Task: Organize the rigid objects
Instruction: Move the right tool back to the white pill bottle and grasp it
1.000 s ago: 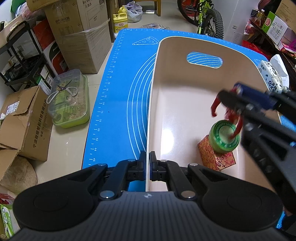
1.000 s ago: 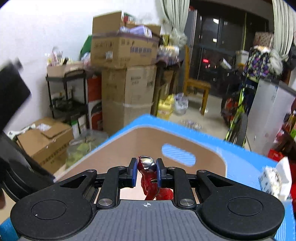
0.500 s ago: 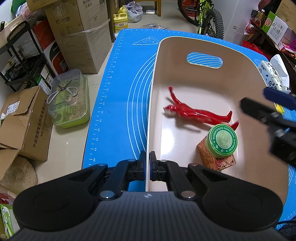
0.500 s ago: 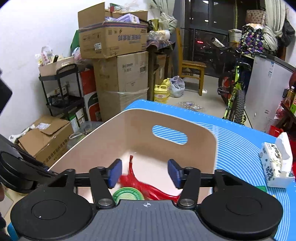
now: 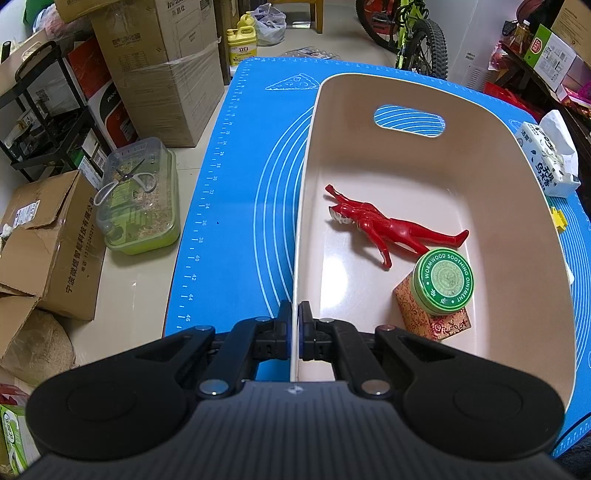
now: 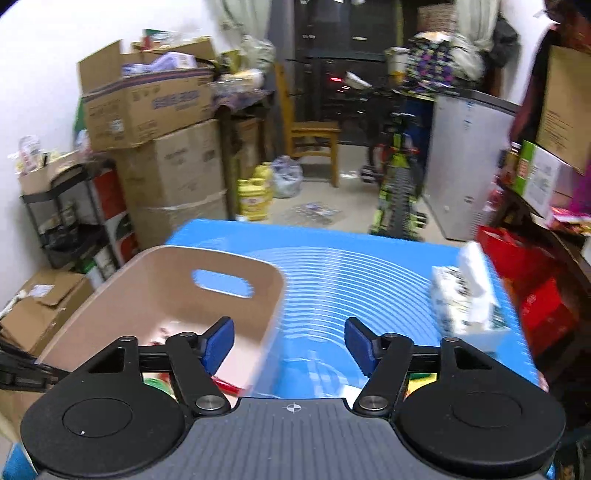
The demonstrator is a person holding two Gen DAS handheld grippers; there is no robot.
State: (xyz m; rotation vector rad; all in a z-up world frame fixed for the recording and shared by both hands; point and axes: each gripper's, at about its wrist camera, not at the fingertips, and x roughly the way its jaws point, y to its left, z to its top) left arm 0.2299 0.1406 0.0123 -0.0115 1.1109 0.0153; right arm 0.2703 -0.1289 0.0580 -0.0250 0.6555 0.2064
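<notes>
A beige bin (image 5: 413, 96) with a handle slot stands on the blue mat (image 5: 240, 184). My left gripper (image 5: 294, 328) is shut on the bin's near left wall. Inside lie a red toy figure (image 5: 384, 227), a round green ointment tin (image 5: 443, 280) and a red patterned box (image 5: 436, 321) under the tin. My right gripper (image 6: 290, 345) is open and empty, above the mat to the right of the bin (image 6: 166, 280). A bit of the red figure (image 6: 229, 386) shows by its left finger.
A tissue pack (image 5: 550, 162) (image 6: 465, 299) lies on the mat's right side, with a small yellow piece (image 5: 558, 218) near it. Cardboard boxes (image 5: 166, 62), a black rack, a green-based plastic container (image 5: 138, 199) and a bicycle (image 5: 410, 29) stand on the floor around.
My right gripper opened and let the red figure drop into the bin. It then pulled up and away to the right, out of the left wrist view. The left gripper stayed on the wall.
</notes>
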